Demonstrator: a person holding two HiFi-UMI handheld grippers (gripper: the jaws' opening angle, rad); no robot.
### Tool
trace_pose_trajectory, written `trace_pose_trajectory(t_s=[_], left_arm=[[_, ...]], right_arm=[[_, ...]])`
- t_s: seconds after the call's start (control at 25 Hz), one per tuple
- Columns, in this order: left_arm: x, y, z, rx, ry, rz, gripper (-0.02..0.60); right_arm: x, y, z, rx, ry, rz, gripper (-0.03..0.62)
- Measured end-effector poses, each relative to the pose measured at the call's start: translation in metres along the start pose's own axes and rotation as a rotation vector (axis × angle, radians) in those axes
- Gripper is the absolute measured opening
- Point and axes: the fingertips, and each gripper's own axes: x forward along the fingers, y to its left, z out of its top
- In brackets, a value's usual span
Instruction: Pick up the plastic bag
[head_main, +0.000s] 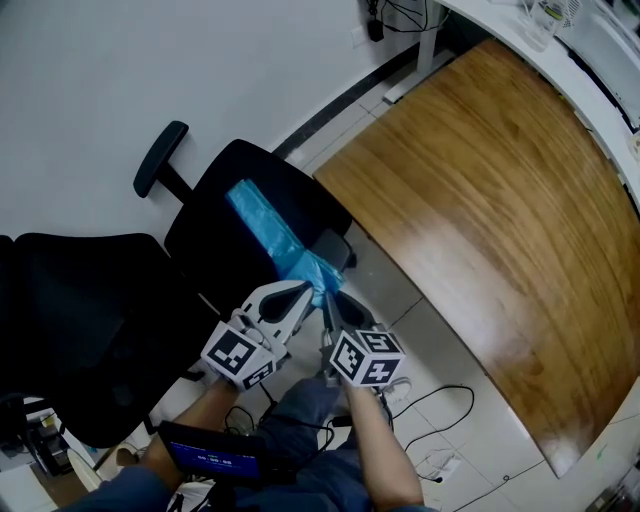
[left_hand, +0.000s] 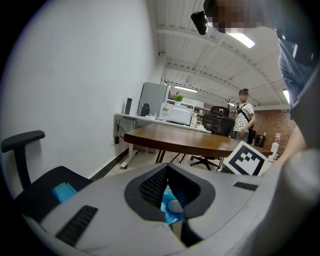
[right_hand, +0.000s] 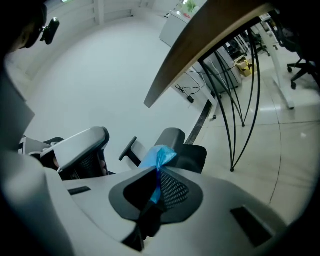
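A long blue plastic bag (head_main: 268, 222) lies stretched across the seat of a black office chair (head_main: 215, 235). Its near end is bunched up at the seat's front edge. My left gripper (head_main: 316, 288) and right gripper (head_main: 328, 300) meet at that bunched end, side by side. In the left gripper view the jaws (left_hand: 172, 202) stand closed with crumpled blue film (left_hand: 172, 209) pinched between them. In the right gripper view the jaws (right_hand: 156, 186) are shut on a thin fold of the bag (right_hand: 159, 156), which fans out past the tips.
A curved wooden table (head_main: 500, 200) fills the right side, its metal legs (right_hand: 235, 115) close by. A second black chair (head_main: 80, 320) stands at left. The seat's armrest (head_main: 160, 158) rises behind. Cables (head_main: 440, 400) lie on the tiled floor. A person (left_hand: 245, 117) stands far off.
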Motion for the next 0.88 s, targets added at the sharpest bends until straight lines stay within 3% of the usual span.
trace_pose_trajectory(t_s=[0.52, 0.88], left_arm=[[-0.001, -0.007, 0.009, -0.008, -0.018, 0.012, 0.008], [-0.020, 0.010, 0.059, -0.018, -0.115, 0.083, 0.008]], right_arm=[[-0.011, 0.024, 0.020, -0.018, -0.016, 0.086, 0.000], [-0.008, 0.085, 0.071, -0.115, -0.035, 0.181, 0.000]])
